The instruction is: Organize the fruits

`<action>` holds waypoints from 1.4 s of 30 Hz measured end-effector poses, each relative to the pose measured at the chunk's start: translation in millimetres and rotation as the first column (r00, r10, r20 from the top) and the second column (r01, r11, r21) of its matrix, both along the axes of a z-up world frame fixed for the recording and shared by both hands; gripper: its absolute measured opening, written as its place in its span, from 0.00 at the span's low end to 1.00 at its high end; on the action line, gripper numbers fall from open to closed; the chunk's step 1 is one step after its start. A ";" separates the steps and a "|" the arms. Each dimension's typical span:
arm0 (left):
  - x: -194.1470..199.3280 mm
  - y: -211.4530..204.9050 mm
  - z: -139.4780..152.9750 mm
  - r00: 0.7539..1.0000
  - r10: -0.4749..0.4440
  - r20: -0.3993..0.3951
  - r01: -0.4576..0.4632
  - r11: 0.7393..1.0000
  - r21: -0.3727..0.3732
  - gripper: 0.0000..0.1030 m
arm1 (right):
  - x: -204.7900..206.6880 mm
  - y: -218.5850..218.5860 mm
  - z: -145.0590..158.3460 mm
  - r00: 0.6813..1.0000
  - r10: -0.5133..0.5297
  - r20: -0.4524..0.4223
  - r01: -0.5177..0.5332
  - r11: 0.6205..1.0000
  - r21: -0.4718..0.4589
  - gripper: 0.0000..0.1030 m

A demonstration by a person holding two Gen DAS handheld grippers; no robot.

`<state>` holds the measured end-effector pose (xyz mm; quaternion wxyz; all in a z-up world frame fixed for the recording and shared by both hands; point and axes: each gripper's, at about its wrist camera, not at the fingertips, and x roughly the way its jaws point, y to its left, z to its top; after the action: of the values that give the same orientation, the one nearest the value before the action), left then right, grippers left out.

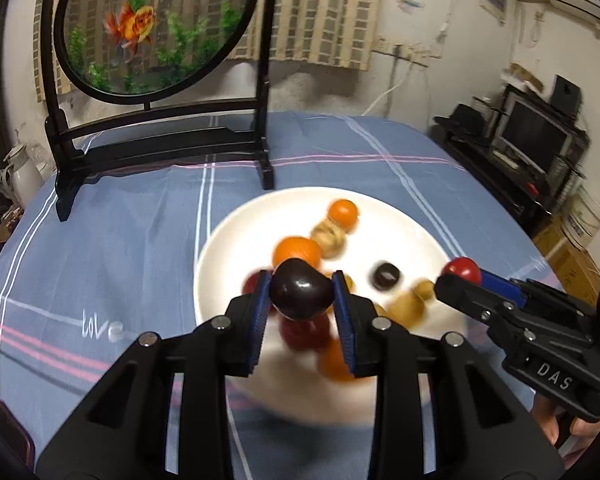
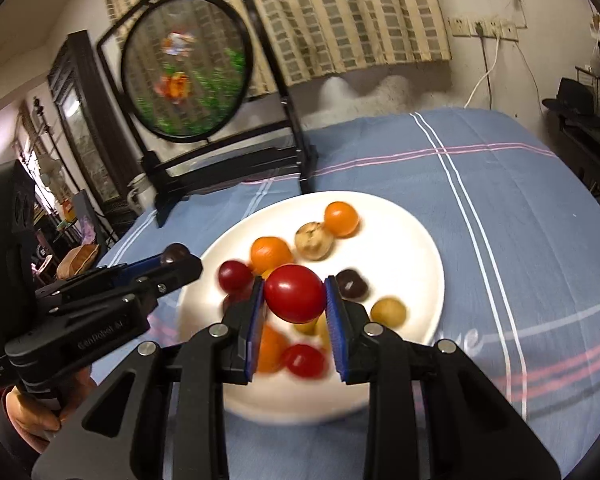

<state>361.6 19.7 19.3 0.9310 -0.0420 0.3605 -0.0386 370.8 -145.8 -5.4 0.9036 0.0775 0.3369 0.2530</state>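
A white plate (image 1: 416, 236) (image 2: 404, 240) on the blue cloth holds several small fruits: orange ones (image 1: 343, 212) (image 2: 341, 219), a tan one (image 1: 329, 237) (image 2: 313, 240), red ones (image 2: 234, 276), yellow ones (image 2: 388, 312) and a dark one (image 1: 385, 276) (image 2: 352, 283). Above the plate, my left gripper (image 1: 302, 294) (image 2: 176, 255) is shut on a dark purple fruit (image 1: 300, 288) (image 2: 175, 252). My right gripper (image 2: 295, 300) (image 1: 456, 276) is shut on a red tomato (image 2: 295, 293) (image 1: 462, 270), also lifted over the plate.
A black stand with a round goldfish panel (image 1: 152, 28) (image 2: 184, 68) rises behind the plate. The blue striped tablecloth (image 1: 112, 232) (image 2: 520, 208) covers the table. A white kettle (image 1: 18, 172) stands off the left edge; a TV shelf (image 1: 532, 140) is at the right.
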 end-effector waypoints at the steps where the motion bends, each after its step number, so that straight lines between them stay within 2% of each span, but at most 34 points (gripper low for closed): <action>1: 7.9 1.1 -2.1 1.000 0.007 -0.008 -0.007 1.000 0.001 0.31 | 8.5 1.9 -2.9 1.000 0.000 -0.006 -0.001 1.000 -0.009 0.29; 8: 51.6 10.3 -21.7 0.997 0.045 -0.059 -0.045 0.999 0.004 0.32 | 50.6 15.2 -22.4 0.998 0.036 -0.043 -0.038 0.997 -0.068 0.30; 9: 53.2 11.0 -23.3 0.996 0.061 -0.063 -0.060 0.998 0.014 0.36 | 51.4 17.2 -23.4 0.998 0.047 -0.046 -0.051 0.996 -0.079 0.36; 10: 52.4 11.1 -23.8 0.995 0.076 -0.064 -0.074 0.997 0.026 0.63 | 50.9 18.4 -23.8 0.997 0.058 -0.052 -0.062 0.994 -0.085 0.49; 11: 49.3 11.6 -22.8 0.993 0.102 -0.054 -0.100 0.994 0.042 0.84 | 49.2 17.7 -23.5 0.997 0.055 -0.053 -0.059 0.994 -0.087 0.56; 12: 44.7 12.2 -19.9 0.991 0.129 -0.032 -0.127 0.990 0.058 0.86 | 47.2 15.8 -21.5 0.998 0.047 -0.046 -0.050 0.995 -0.084 0.60; 13: 37.6 12.5 -15.4 0.990 0.142 -0.004 -0.141 0.987 0.074 0.86 | 44.4 13.8 -18.7 0.998 0.045 -0.036 -0.048 0.996 -0.076 0.60; 17: 1.7 10.5 1.2 0.993 0.117 0.009 -0.117 0.986 0.122 0.92 | 20.8 5.7 -2.5 0.999 0.039 -0.017 -0.040 0.996 -0.084 0.62; 18: -9.7 11.4 4.4 0.993 0.114 0.019 -0.116 0.985 0.129 0.93 | 9.3 2.5 0.6 0.999 0.039 -0.004 -0.039 0.995 -0.092 0.67; 19: -20.6 12.1 6.7 0.993 0.115 0.029 -0.118 0.984 0.132 0.95 | -0.1 0.3 1.9 0.999 0.036 0.001 -0.036 0.994 -0.108 0.85; 20: -40.4 13.8 8.7 0.992 0.122 0.046 -0.127 0.983 0.132 0.96 | -13.9 -2.1 3.2 0.999 0.034 0.009 -0.032 0.990 -0.136 0.96; 21: -55.2 15.0 8.6 0.990 0.127 0.052 -0.133 0.982 0.131 0.96 | -26.2 -5.0 3.8 0.999 0.033 0.026 -0.029 0.988 -0.151 0.99; 26: -118.3 16.1 -3.1 0.988 0.148 0.034 -0.151 0.979 0.137 0.96 | -92.7 -23.6 0.9 0.988 -0.007 0.152 0.040 0.976 -0.212 0.99; 31: -167.2 12.8 -30.6 0.990 0.138 0.032 -0.142 0.979 0.144 0.96 | -128.3 -31.6 -21.8 0.992 0.019 0.123 0.009 0.974 -0.227 0.99; 34: -175.1 11.6 -37.9 0.989 0.147 0.001 -0.145 0.977 0.155 0.96 | -151.2 -25.6 -30.2 0.987 0.074 0.145 -0.030 0.959 -0.283 0.99; 36: -181.3 9.1 -36.9 0.988 0.153 0.031 -0.156 0.972 0.173 0.96 | -162.0 -22.8 -31.0 0.981 0.094 0.171 -0.039 0.953 -0.299 0.99; 38: -181.8 7.3 -37.5 0.988 0.149 0.034 -0.153 0.970 0.190 0.96 | -169.1 -22.6 -30.5 0.977 0.107 0.187 -0.047 0.953 -0.298 0.99; 42: -184.4 5.8 -37.6 0.992 0.122 0.031 -0.125 0.978 0.167 0.96 | -170.8 -27.5 -28.5 0.975 0.105 0.194 -0.048 0.959 -0.280 0.99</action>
<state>177.2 25.5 -18.3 0.9355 0.0150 0.3494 0.0495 200.0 -173.3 -34.0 0.9251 -0.0880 0.2757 0.2457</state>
